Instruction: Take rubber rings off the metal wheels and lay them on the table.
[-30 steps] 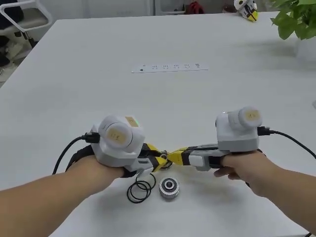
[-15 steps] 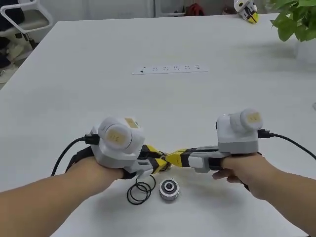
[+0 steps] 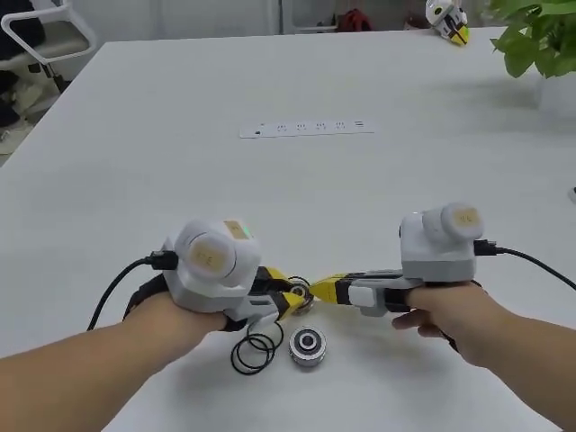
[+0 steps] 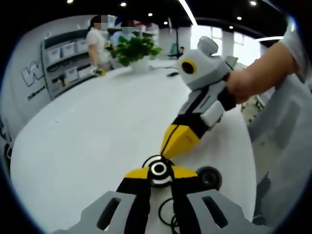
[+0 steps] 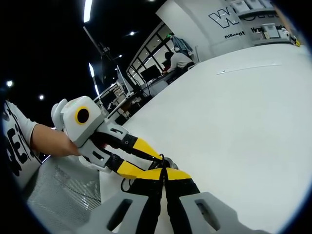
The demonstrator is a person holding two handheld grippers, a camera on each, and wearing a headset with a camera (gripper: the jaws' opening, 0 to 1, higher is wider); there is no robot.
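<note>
In the head view my left gripper (image 3: 290,303) is shut on a small metal wheel (image 3: 301,296) just above the white table (image 3: 297,198). In the left gripper view the held wheel (image 4: 158,168) shows a black rubber ring around its rim, clamped between the yellow tips of the left gripper (image 4: 158,173). My right gripper (image 3: 317,288) meets it tip to tip, its jaws shut on the wheel's rubber ring at its edge (image 5: 165,163). A second, bare metal wheel (image 3: 308,344) lies on the table below. Loose rubber rings (image 3: 255,349) lie to its left.
A white power strip (image 3: 306,126) lies mid-table. A green plant (image 3: 535,36) stands at the far right corner, a small toy figure (image 3: 447,16) at the far edge. A chair (image 3: 45,36) stands beyond the left edge. Black cables trail from both grippers.
The right gripper has drawn slightly to the right, opening a small gap at the held wheel. The head camera has shifted a little; the loose wheel and rings lie as before.
</note>
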